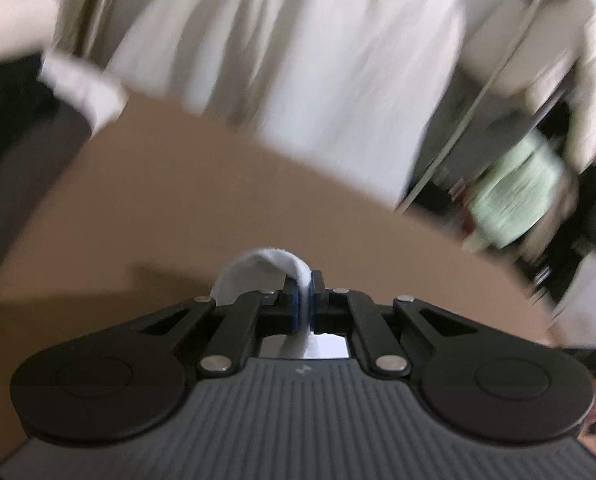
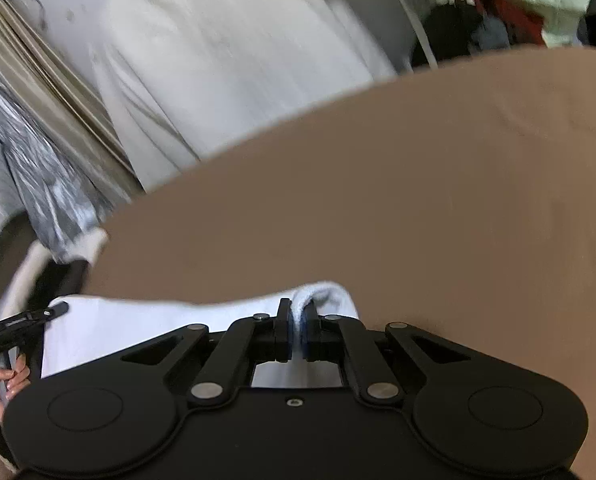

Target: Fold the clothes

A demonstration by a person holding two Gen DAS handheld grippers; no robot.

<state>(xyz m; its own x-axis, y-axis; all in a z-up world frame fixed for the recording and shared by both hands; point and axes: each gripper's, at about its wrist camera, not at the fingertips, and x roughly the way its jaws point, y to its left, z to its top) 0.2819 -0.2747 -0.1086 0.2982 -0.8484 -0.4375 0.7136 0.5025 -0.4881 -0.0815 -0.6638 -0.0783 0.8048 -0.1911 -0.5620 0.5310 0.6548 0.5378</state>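
Note:
A white garment is held by both grippers above a brown table point(image 1: 217, 200). My left gripper point(image 1: 304, 298) is shut on a fold of the white garment point(image 1: 257, 268) that bulges out in front of its jaws. My right gripper point(image 2: 296, 330) is shut on another edge of the white garment point(image 2: 137, 332), which stretches left from it toward the left gripper point(image 2: 21, 324), seen at the left edge with a hand on it. Most of the garment hangs below, hidden by the gripper bodies.
The brown table point(image 2: 378, 200) fills the middle of both views. Behind it hangs white cloth point(image 1: 318, 60). A pale green garment point(image 1: 514, 196) and other clothes point(image 2: 494, 8) lie at the far right. A silver wrapped bundle point(image 2: 45, 168) stands at the left.

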